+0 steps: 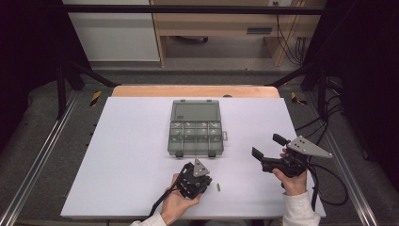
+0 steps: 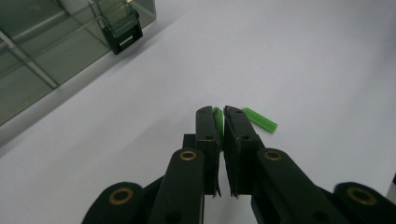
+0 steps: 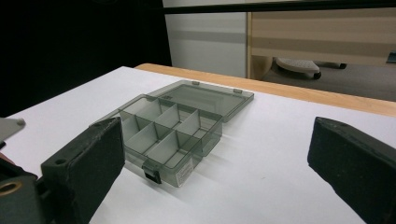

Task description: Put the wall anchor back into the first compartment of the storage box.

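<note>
On the left part of the white table (image 1: 122, 155) there is only bare surface, and the first thing toward the middle is the left gripper (image 1: 203, 180), which a hand (image 1: 175, 203) holds low over the table near the front edge, below the box. In the left gripper view its two black jaws are almost together, with only a thin gap, and a small green piece (image 2: 218, 122) sits between the tips; it seems to be pinched there, but how firm the hold is I cannot tell. A second green piece, a ribbed plug (image 2: 259, 120), lies on the table just beside the right jaw tip; in the high view it shows as a small green mark (image 1: 218, 187) just to the right of this gripper. In the middle of the table stands the organizer box (image 1: 195, 136) of smoky clear plastic, with its lid (image 1: 195, 111) opened flat to the far side and its compartments divided in small cells; whether something lies in them I cannot tell. To the right, well apart from the box, the right gripper (image 1: 268, 147) is held above the table by the other hand (image 1: 292, 181), and its jaws stand wide apart with nothing between them, pointing toward the box (image 3: 163, 135).
</note>
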`<state>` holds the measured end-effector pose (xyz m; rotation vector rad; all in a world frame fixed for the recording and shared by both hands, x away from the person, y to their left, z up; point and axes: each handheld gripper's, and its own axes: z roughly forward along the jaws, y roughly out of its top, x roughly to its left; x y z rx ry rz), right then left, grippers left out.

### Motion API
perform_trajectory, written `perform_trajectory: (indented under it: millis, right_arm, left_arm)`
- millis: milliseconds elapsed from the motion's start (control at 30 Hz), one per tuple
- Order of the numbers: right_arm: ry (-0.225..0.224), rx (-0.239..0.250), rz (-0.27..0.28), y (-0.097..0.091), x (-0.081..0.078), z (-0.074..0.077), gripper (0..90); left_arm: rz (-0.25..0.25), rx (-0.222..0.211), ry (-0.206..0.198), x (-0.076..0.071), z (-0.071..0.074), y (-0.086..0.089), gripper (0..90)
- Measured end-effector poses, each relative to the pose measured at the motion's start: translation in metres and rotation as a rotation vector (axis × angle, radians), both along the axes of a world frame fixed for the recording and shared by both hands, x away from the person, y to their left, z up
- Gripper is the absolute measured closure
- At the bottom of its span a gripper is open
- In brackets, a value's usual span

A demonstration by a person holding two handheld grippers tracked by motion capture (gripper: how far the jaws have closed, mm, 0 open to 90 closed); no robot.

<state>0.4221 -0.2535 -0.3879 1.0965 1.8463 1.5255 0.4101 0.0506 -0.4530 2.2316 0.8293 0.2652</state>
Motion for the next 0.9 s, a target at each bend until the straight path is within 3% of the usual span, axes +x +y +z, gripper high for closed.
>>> perform_trajectory:
  millis: [600,900]
  right_arm:
    - [-0.002,0.005,-0.003,0.000,0.001,-0.001,4.2]
    - [0.003,0.001,-0.004,0.000,0.001,-0.002,4.1]
  left_arm:
    - [0.056,-0.086,-0.059,0.015,0.039,0.041,84.0]
    - [0.096,-0.093,-0.090,0.027,0.051,0.058,84.0]
